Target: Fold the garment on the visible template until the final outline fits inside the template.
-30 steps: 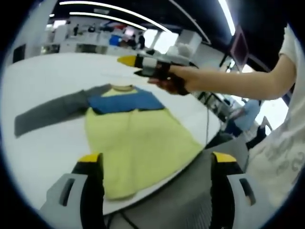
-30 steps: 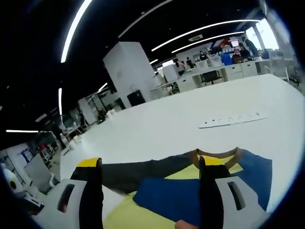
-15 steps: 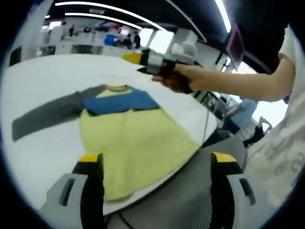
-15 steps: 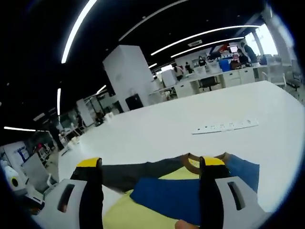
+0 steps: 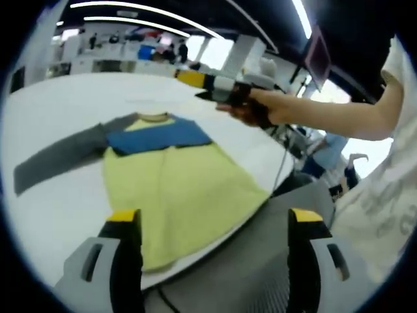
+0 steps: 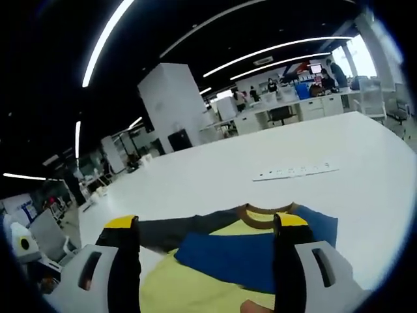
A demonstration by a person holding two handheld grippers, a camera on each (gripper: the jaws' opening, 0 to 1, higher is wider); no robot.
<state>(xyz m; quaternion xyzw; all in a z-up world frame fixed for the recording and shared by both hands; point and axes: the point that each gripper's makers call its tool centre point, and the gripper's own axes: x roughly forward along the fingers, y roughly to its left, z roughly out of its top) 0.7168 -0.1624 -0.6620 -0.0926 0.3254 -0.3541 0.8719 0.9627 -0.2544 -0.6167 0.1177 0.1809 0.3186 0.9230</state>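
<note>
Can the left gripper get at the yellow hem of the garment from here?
Probably yes: the left gripper is open, and the hem lies flat just ahead of it with nothing between them.

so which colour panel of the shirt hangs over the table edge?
The yellow body panel: its hem droops past the table edge, nearest the left claw. The blue chest band and grey sleeve lie fully on top.

Grey tongs (image 5: 208, 225) with yellow-capped black tips (both pairs alike); white printed T-shirt (image 5: 381, 195).
</note>
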